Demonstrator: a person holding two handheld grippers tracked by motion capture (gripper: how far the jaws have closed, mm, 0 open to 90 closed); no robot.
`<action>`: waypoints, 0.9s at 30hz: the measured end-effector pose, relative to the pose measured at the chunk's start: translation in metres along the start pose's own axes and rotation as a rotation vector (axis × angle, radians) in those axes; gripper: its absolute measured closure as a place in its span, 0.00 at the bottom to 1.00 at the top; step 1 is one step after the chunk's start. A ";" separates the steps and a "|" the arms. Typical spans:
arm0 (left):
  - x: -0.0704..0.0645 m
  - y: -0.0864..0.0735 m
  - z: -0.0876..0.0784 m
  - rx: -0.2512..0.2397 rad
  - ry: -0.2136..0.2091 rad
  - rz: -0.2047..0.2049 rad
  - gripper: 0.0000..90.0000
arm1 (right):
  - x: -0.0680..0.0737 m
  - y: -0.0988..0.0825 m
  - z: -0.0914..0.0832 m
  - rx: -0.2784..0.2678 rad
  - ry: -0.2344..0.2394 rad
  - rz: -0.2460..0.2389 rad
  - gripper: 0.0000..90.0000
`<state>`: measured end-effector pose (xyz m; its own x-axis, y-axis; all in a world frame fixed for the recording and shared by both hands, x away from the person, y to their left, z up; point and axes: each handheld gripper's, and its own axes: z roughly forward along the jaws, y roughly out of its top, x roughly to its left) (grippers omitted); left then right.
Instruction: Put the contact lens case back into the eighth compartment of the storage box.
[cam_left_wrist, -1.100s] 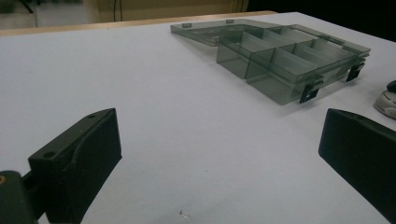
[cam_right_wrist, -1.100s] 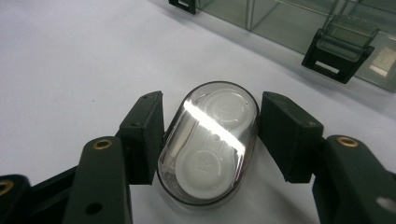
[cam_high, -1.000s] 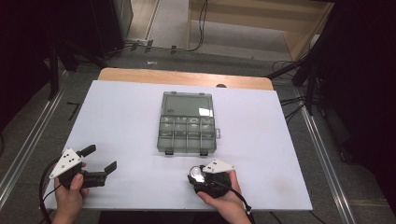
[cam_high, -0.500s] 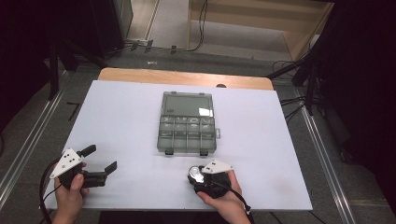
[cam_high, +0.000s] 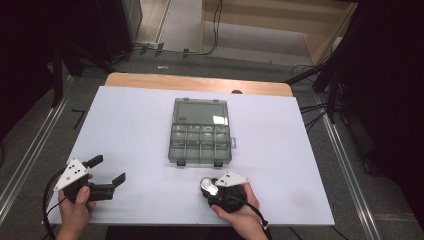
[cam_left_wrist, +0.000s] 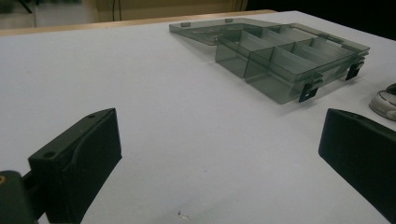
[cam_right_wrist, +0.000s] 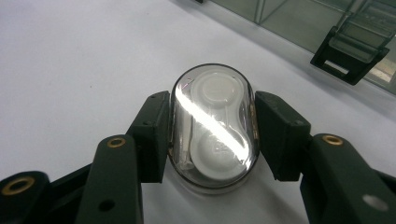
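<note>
A small oval clear case (cam_right_wrist: 212, 135) with white round parts inside lies on the white table. My right gripper (cam_right_wrist: 212, 137) has just been closing on it, and both black pads now touch its long sides. From above, this case (cam_high: 207, 186) sits near the front edge, just ahead of the hand holding the right gripper (cam_high: 210, 189). A smoky-grey compartment box (cam_high: 201, 132) stands in the middle of the table with its lid laid open at the far side. My left gripper (cam_high: 107, 169) rests at the front left, its jaws wide apart over bare table (cam_left_wrist: 219, 154).
The box's black latches (cam_right_wrist: 348, 49) hang just beyond the case in the right gripper view. The white table top (cam_high: 135, 125) ends at a wooden strip (cam_high: 197, 82) on the far side. Cables and dark stands lie on the floor around it.
</note>
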<state>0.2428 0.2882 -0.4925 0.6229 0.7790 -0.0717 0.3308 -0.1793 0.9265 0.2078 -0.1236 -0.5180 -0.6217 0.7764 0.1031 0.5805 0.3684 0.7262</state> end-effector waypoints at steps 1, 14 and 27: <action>0.000 0.000 0.000 0.000 -0.001 0.000 0.00 | 0.000 0.000 0.000 -0.001 -0.001 -0.002 0.52; 0.000 0.000 0.000 -0.004 -0.002 0.002 0.00 | -0.004 0.000 -0.004 -0.029 0.003 0.001 0.53; -0.001 0.000 0.000 -0.004 -0.004 0.009 0.00 | -0.009 0.004 -0.014 -0.074 0.003 0.010 0.53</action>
<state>0.2425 0.2876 -0.4924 0.6284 0.7752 -0.0648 0.3225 -0.1838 0.9286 0.2082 -0.1359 -0.5068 -0.6179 0.7781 0.1128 0.5461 0.3215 0.7736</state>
